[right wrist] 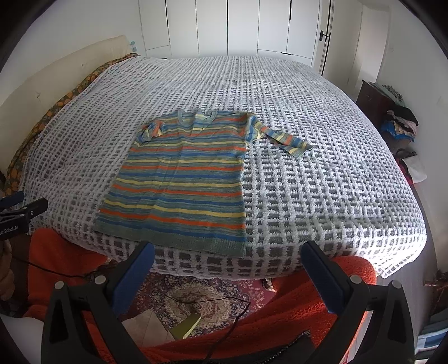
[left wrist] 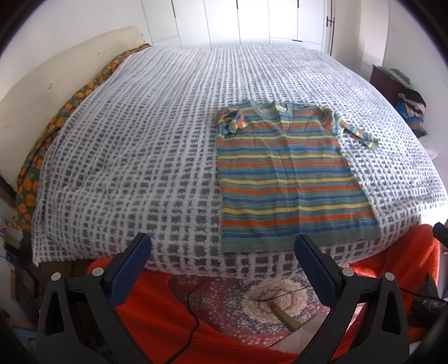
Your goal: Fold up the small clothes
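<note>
A bedroom with white wardrobe doors point(left wrist: 252, 19) along the far wall holds a wide bed point(right wrist: 322, 156) covered by a nubbly white-and-grey checked blanket. Both grippers hang off the near edge of the bed, above a patterned rug point(left wrist: 252, 296) and red fleece clothing point(right wrist: 294, 313), pointing forward over the mattress. The left gripper point(left wrist: 222, 252) has its dark blue textured pads spread wide with nothing between them; the right gripper point(right wrist: 228, 260) is spread just as wide and is likewise empty. Neither touches the cloth.

A small striped knit shirt point(left wrist: 291, 179) lies flat on the blanket, its ribbed hem along the near edge of the bed, neckline toward the far side. Its bands run orange, yellow, blue and grey-green. One short sleeve is bunched up against the shoulder on the side of the headboard point(left wrist: 56, 84); the other sleeve point(right wrist: 291, 141) lies stretched out at a slant on the blanket. Bare blanket lies open all around the shirt, widest toward the headboard and the far edge. A dark cabinet point(right wrist: 372, 98) with piled clothes stands beyond the foot side.
</note>
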The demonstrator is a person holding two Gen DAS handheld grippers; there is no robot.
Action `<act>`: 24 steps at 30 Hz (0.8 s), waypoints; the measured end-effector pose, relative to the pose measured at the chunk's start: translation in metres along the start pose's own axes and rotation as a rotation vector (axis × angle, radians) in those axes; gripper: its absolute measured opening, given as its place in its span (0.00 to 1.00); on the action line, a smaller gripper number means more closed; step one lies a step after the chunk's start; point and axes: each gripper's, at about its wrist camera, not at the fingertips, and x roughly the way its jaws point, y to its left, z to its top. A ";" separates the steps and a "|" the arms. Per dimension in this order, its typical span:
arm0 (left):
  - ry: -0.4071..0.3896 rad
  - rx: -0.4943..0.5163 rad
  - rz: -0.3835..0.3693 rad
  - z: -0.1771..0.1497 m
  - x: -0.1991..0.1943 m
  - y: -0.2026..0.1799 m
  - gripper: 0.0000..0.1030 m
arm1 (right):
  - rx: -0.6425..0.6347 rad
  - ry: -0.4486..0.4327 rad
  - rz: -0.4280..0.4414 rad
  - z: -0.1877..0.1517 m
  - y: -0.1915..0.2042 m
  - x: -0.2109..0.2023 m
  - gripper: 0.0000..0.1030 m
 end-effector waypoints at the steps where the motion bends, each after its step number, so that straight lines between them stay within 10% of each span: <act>1: 0.001 -0.001 -0.002 0.001 0.000 0.000 0.99 | -0.003 -0.001 0.001 0.001 0.001 0.000 1.00; 24: 0.005 0.039 -0.053 -0.005 -0.004 -0.019 0.99 | 0.000 -0.003 0.049 -0.007 0.005 0.002 1.00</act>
